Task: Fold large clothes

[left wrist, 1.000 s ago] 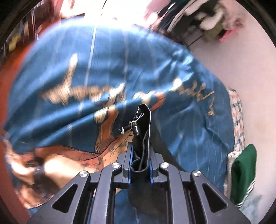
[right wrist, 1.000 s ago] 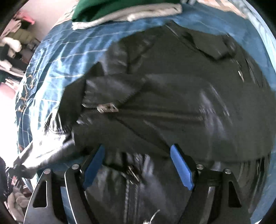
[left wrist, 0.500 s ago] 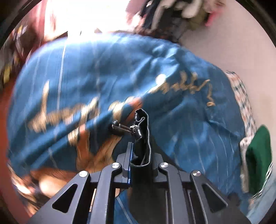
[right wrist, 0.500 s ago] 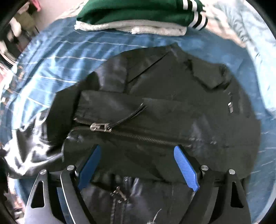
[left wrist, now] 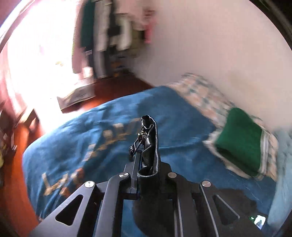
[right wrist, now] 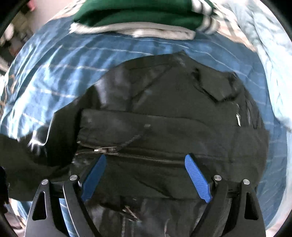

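Left gripper (left wrist: 146, 145) fingers pinched narrow on a black jacket (right wrist: 164, 118) edge raised above the blue bedspread (right wrist: 54, 60), right gripper (right wrist: 144, 175) fingers wide over the jacket spread below the green folded pile (right wrist: 138, 16).

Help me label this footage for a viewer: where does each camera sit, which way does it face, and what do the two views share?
Left wrist: sits on the left gripper, facing out across the blue patterned bedspread toward the wall; its jaws are shut on a strip of the black leather jacket.
Right wrist: sits on the right gripper, looking down on the jacket spread out; blue-padded jaws open above it.
Shared: bedspread, jacket, folded green garment.
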A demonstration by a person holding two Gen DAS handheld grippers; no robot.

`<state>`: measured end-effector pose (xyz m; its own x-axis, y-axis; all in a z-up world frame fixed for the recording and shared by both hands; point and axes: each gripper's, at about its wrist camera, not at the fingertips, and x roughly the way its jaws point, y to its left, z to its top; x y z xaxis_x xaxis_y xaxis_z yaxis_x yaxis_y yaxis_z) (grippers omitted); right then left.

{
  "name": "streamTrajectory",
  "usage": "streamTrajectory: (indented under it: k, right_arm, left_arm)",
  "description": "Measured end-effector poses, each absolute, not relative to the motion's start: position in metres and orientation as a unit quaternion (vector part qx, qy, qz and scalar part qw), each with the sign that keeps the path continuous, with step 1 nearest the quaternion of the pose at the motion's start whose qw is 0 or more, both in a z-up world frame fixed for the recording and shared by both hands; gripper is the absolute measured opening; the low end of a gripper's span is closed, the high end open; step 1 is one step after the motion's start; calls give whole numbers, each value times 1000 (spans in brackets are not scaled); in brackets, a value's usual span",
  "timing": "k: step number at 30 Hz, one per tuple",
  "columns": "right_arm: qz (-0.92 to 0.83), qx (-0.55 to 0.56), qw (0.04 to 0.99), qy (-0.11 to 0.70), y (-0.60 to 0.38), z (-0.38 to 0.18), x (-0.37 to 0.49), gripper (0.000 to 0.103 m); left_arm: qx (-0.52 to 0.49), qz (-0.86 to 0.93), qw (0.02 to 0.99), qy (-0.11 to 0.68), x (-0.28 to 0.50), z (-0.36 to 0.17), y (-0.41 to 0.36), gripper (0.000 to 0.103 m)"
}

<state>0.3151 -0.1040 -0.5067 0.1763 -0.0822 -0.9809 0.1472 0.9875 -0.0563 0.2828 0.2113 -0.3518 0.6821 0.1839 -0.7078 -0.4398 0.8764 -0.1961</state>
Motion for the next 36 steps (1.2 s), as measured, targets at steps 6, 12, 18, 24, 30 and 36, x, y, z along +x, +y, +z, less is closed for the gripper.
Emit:
streamTrajectory:
  k: [6, 12, 18, 24, 30, 36]
  right_arm:
    - [-149, 138, 751, 629, -227, -488, 281, 90]
    - [-250, 187, 723, 616, -354, -496, 218, 90]
    - [-308, 235, 682, 621, -438, -518, 155, 90]
    - [-299, 253, 694, 604, -479, -511, 118, 90]
    - [-246, 319, 707, 580, -502, -488, 110, 90]
    - [-158, 393, 709, 564, -491, -482, 149, 90]
  left_arm:
    - [-147, 17, 913, 379, 336, -332, 72, 8]
    - [-119, -161, 865, 460, 366, -376, -130, 8]
    - [-52, -219, 813, 538, 350, -465, -271, 8]
    - [-28, -201, 783, 587, 333, -512, -303, 26]
    - [-35, -220, 800, 558, 326, -481, -276, 100]
    - [-44, -138, 824, 548, 321, -442, -176, 101]
